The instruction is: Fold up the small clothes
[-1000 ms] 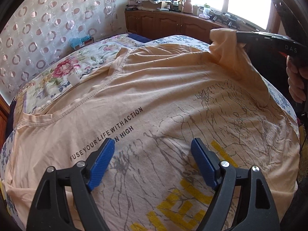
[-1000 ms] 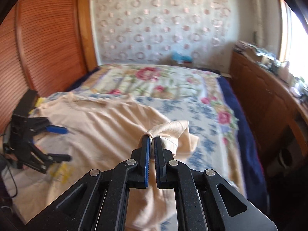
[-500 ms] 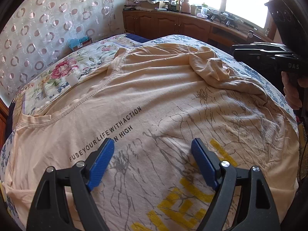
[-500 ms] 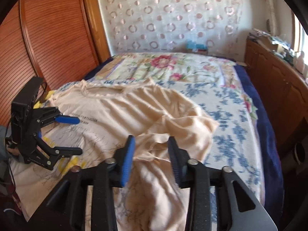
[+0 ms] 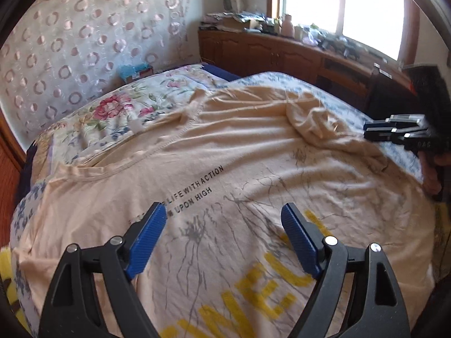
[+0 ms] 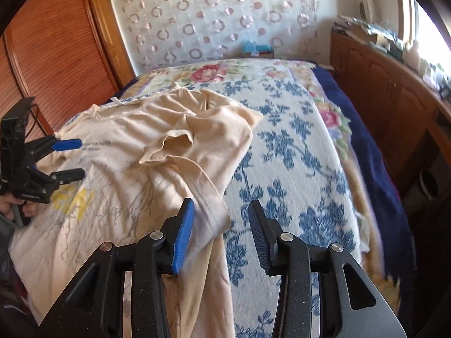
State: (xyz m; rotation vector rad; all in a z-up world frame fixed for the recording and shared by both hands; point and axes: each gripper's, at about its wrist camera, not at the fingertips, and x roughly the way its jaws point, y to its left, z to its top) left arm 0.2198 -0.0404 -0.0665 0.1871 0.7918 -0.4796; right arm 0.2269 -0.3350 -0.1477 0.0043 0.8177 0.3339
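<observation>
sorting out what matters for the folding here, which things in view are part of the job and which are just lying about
Part of the job:
peach t-shirt
left gripper
right gripper
floral bedspread it lies on

Just lying about:
blue box by the curtain
clutter on the wooden counter

Daylight from blown-out window [image 5: 341, 8]; fisheye edges dark (slight motion blur).

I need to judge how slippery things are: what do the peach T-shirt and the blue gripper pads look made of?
T-shirt: probably soft cotton-like knit, matte; it drapes in soft wrinkles, with stitched seams. Pads: likely rubber or textured plastic, matte; fine ribbing shows.
</observation>
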